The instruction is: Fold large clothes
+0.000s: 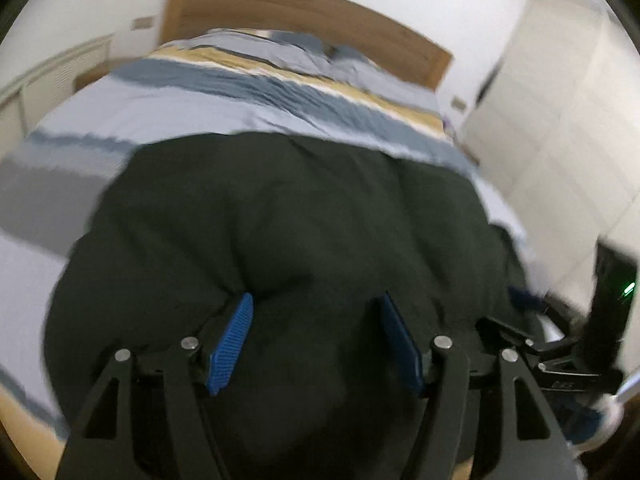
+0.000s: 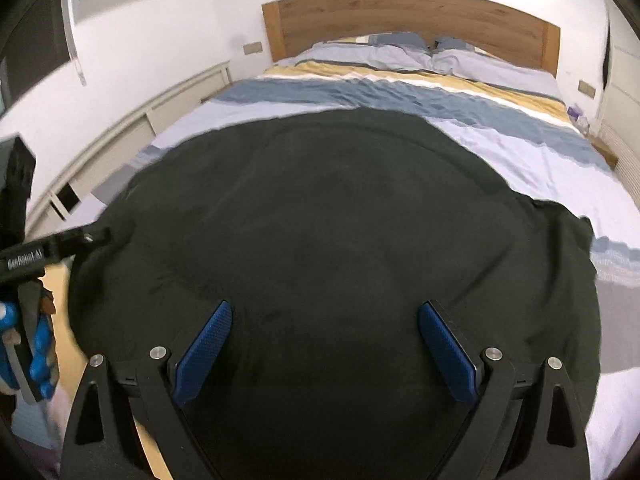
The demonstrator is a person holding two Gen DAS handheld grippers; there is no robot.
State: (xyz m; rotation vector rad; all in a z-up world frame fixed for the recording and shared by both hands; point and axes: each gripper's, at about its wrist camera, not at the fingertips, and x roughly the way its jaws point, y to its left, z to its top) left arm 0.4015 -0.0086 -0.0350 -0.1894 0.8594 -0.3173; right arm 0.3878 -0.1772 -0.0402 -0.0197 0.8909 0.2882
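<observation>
- The left gripper has its blue pads spread wide, with nothing pinched between them; it hangs above the near part of the dark garment.
- The right gripper is likewise spread wide and empty, its pads over the same garment.
- The garment, black or very dark green, lies spread on the foot end of the bed, over the striped duvet; one corner or sleeve reaches toward the right side.
- In the right wrist view the left gripper's body sits at the garment's left edge; whether it touches the cloth I cannot tell.
- Risk, as I judge it: a pinch taken here could catch the duvet along with the cloth, dragging the bedding into the fold.
- Another risk: grabbing mid-panel instead of an edge would bunch the fabric, giving a crooked fold.
- The left view is blurred, so seams and hem cannot be picked out.
- Beyond lie two pillows, a wooden headboard and a white wardrobe; none obstructs the work.
</observation>
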